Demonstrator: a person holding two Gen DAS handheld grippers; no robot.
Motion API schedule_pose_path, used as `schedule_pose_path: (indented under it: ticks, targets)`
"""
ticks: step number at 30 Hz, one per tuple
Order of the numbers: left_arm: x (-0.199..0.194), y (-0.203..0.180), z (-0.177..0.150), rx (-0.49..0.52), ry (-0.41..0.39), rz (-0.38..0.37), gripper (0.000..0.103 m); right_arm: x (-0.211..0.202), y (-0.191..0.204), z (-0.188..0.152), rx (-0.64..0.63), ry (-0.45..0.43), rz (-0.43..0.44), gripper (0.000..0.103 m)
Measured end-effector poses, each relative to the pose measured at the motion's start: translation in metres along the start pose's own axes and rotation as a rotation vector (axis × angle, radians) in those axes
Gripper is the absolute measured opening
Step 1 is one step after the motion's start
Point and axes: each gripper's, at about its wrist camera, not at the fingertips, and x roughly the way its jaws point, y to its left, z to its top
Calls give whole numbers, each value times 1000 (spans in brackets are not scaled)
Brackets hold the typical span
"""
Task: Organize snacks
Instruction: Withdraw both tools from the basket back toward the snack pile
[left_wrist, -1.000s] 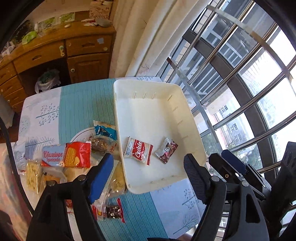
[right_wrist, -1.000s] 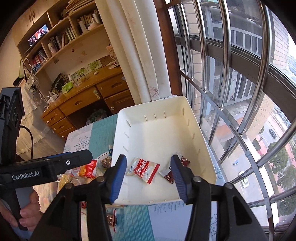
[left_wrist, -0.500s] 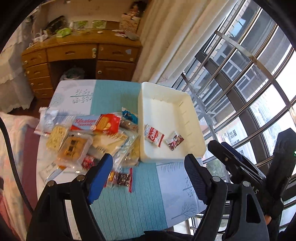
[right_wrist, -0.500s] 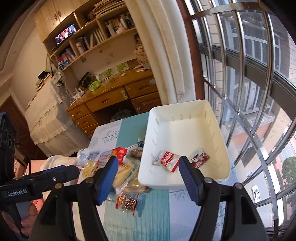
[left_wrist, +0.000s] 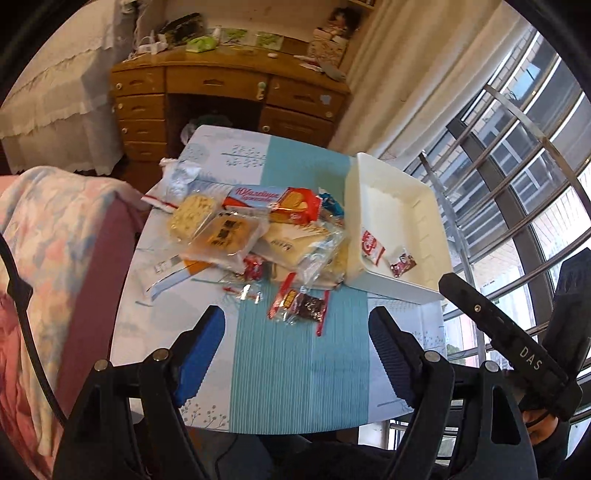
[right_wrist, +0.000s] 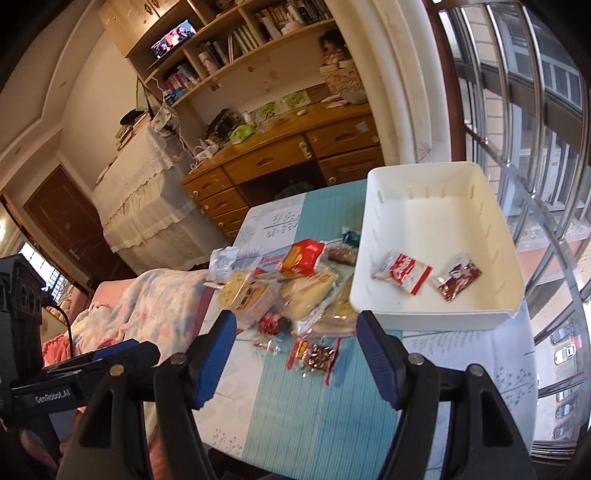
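With both grippers, left gripper (left_wrist: 295, 343) and right gripper (right_wrist: 295, 354), gaping empty, you next reach for the clear-wrapped chocolate snack (right_wrist: 314, 356) at centre frame, bound for the white plastic bin (right_wrist: 495, 236).

White tray (right_wrist: 498, 236) holding two packets (right_wrist: 402, 272), snack pile (right_wrist: 291, 284) touching its side

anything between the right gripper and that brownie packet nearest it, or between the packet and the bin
Nothing visible. The right gripper is open and empty, with the brownie packet lying alone on bare tablecloth just beyond its fingertips. From there to the white bin only its near wall must be cleared; the snack pile sits off to the left.
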Motion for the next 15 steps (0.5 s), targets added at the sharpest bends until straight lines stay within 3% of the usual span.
schedule_pose_path:
  ticks: [7, 15]
  targets:
    - [9, 28, 4, -46, 17, -7, 79, 25, 14, -11, 16, 93, 18, 68]
    - [21, 65, 22, -3, 69, -36, 79, 48, 24, -24, 146, 122, -31, 68]
